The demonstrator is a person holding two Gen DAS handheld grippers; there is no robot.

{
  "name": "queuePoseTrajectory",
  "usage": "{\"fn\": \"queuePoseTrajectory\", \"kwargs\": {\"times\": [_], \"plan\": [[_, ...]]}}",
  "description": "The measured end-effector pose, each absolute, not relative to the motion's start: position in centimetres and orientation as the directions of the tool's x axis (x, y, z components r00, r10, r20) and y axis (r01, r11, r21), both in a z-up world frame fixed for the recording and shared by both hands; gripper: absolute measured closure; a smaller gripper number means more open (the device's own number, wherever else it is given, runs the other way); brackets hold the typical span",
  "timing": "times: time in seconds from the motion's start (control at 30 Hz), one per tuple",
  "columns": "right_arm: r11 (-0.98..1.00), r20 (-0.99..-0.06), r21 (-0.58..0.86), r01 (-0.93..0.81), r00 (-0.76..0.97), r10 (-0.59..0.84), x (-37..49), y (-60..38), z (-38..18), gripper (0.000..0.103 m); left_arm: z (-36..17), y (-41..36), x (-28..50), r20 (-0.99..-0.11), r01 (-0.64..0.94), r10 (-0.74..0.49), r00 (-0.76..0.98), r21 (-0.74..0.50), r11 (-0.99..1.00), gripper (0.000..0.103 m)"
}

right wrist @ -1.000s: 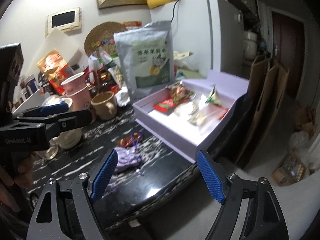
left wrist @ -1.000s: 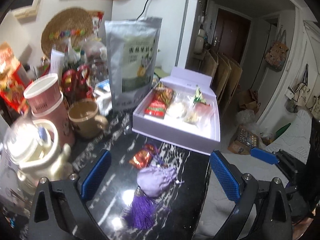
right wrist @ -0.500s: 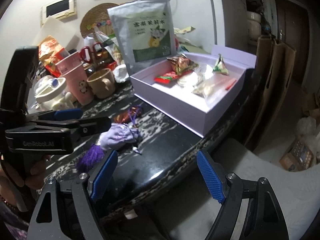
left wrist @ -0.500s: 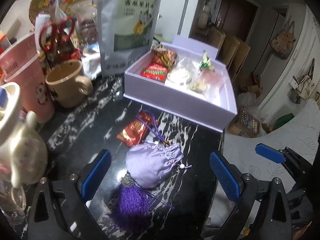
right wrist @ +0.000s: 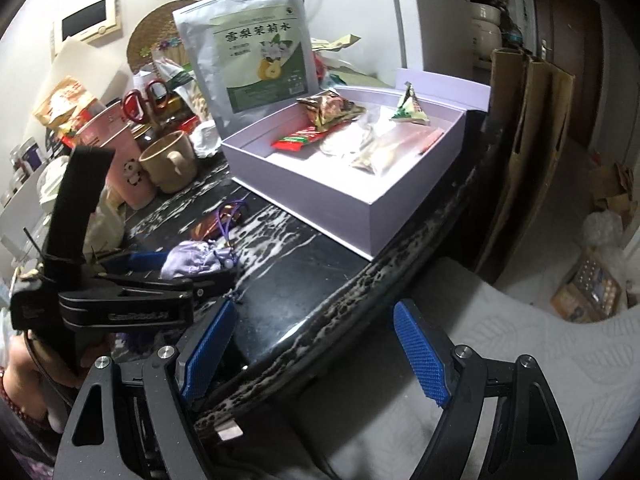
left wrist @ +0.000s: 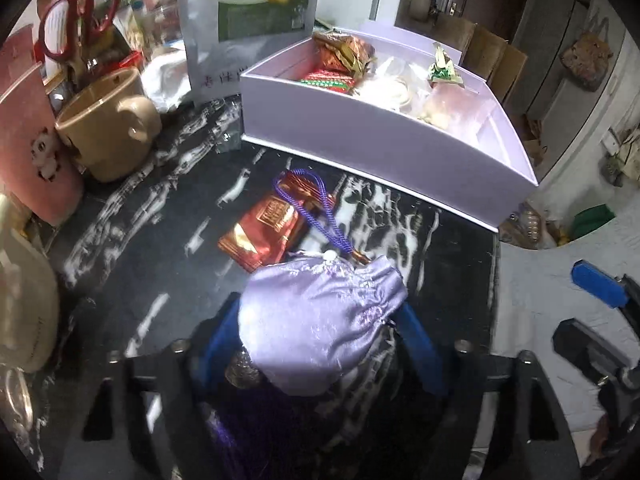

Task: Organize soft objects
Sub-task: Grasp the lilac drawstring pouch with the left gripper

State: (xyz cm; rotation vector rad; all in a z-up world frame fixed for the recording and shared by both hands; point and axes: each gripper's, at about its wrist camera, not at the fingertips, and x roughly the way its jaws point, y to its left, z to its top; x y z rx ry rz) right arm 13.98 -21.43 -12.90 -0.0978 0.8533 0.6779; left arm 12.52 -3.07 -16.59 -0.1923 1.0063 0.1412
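Note:
A lavender satin pouch [left wrist: 320, 320] with a dark purple tassel [left wrist: 240, 432] and a looped cord [left wrist: 316, 208] lies on the black marble table. My left gripper [left wrist: 322, 340] is closing on it, its blue pads against both sides of the pouch. The right wrist view shows the same pouch [right wrist: 192, 260] between the left gripper's fingers [right wrist: 148, 258]. A red foil packet [left wrist: 264, 228] lies just beyond it. Behind stands an open lavender box [left wrist: 380, 148] with several wrapped snacks. My right gripper [right wrist: 316, 356] hangs open over the table's front edge, holding nothing.
A beige mug [left wrist: 104, 128], a pink panda cup [left wrist: 24, 140], red scissors [left wrist: 80, 20] and a cream teapot [left wrist: 20, 300] crowd the left. A silver tea bag [right wrist: 256, 44] stands behind the box. The table edge [right wrist: 360, 280] drops to a grey cushion; cardboard [right wrist: 532, 140] leans at right.
My left gripper has dropped down onto the pouch and its jaws have narrowed from wide open to touching it. The right gripper has sunk a little and stays open.

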Motion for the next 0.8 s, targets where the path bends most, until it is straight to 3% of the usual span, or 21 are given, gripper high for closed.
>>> {"fn": "queuePoseTrajectory", "kwargs": {"times": [0.13, 0.63, 0.8], "plan": [[0.788, -0.723, 0.196, -0.584, 0.457, 0.518, 14.2, -21.4, -13.1, 0.021, -15.9, -2.9, 12.0, -0.836, -0.187, -0.019, 0.548, -0.144, 0.972, 0.046], [0.75, -0.712, 0.247, -0.614, 0.41, 0.57, 14.1, -19.5, -13.2, 0.021, -7.2, -2.1, 8.3, -0.697, -0.162, -0.014, 0.717, -0.186, 0.969, 0.046], [0.714, -0.707, 0.265, -0.648, 0.373, 0.601, 14.2, -17.6, -13.3, 0.021, -5.7, -1.4, 7.0, -0.673, -0.19, 0.046, 0.738, -0.142, 0.971, 0.046]]}}
